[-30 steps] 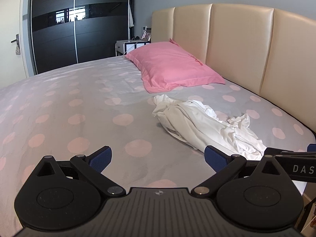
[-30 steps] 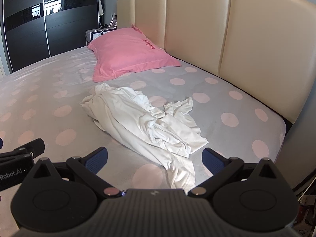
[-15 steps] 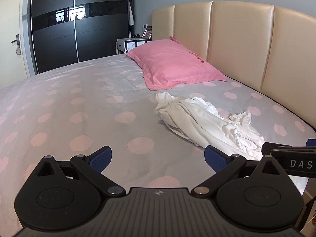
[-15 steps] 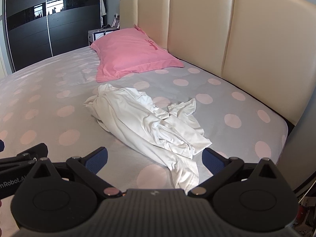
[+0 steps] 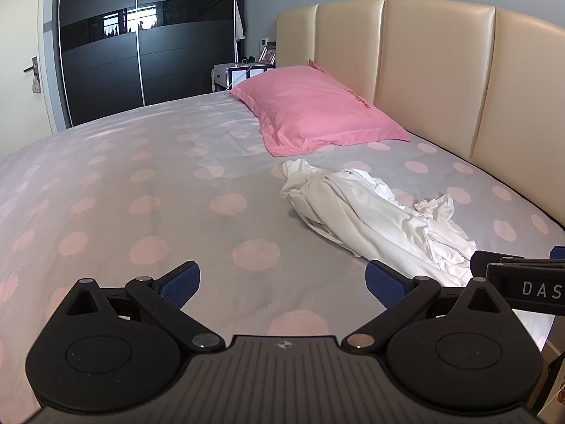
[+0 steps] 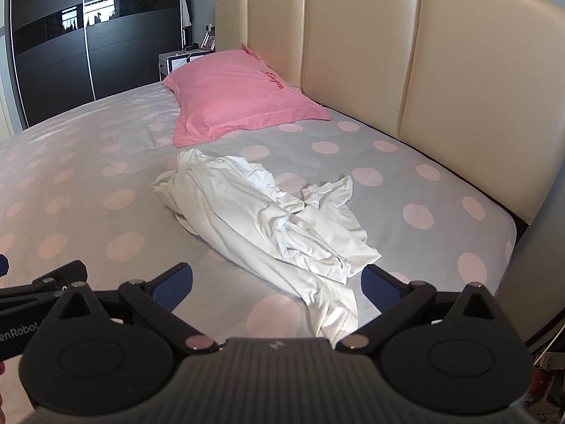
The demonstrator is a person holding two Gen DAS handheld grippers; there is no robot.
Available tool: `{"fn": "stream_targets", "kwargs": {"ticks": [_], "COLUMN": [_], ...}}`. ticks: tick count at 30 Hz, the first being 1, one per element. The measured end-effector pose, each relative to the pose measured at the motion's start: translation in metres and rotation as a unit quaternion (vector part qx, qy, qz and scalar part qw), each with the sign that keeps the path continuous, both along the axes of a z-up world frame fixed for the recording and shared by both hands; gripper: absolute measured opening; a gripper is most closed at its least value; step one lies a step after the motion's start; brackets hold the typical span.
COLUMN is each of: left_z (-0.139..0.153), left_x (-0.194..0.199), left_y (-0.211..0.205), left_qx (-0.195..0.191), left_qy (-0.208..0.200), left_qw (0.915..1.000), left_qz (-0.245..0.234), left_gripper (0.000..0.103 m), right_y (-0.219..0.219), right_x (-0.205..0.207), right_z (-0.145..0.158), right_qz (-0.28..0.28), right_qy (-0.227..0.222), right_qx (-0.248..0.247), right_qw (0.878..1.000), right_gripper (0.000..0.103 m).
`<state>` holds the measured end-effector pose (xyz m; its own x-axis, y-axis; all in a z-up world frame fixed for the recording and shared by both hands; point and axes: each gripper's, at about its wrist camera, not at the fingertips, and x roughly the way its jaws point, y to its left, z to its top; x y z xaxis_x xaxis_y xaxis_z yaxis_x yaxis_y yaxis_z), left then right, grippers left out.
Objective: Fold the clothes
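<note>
Holding both grippers above the near edge of the bed with the grey sheet dotted in pale pink, I am keeping the left gripper with jaws wide apart, nothing between them. I am keeping the right gripper with jaws spread apart too, also gripping nothing. Crumpled white cotton garment is lying bunched on the sheet, just in front of the right gripper, its near end between the blue pads. Pink rectangular pillow is sitting beyond it, against the cream padded headboard. Dark sliding wardrobe is standing behind the bed.
</note>
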<state>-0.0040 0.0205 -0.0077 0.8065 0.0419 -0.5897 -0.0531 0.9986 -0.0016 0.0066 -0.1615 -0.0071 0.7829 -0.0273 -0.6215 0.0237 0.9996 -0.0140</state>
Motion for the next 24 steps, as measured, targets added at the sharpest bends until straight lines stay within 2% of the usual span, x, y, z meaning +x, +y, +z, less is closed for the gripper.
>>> {"fn": "stream_targets", "kwargs": {"ticks": [24], "left_z": [-0.0023], "left_x": [0.0010], "left_y": [0.0055], "left_qx": [0.002], "left_qy": [0.007], "left_qw": [0.9999], "left_qz": [0.010], "left_gripper": [0.102], "right_y": [0.0030], "right_x": [0.0021], "right_z": [-0.0086], "right_qz": [0.008], "right_qy": [0.012], "right_qx": [0.001], "right_qw": [1.000], "right_gripper": [0.102]}}
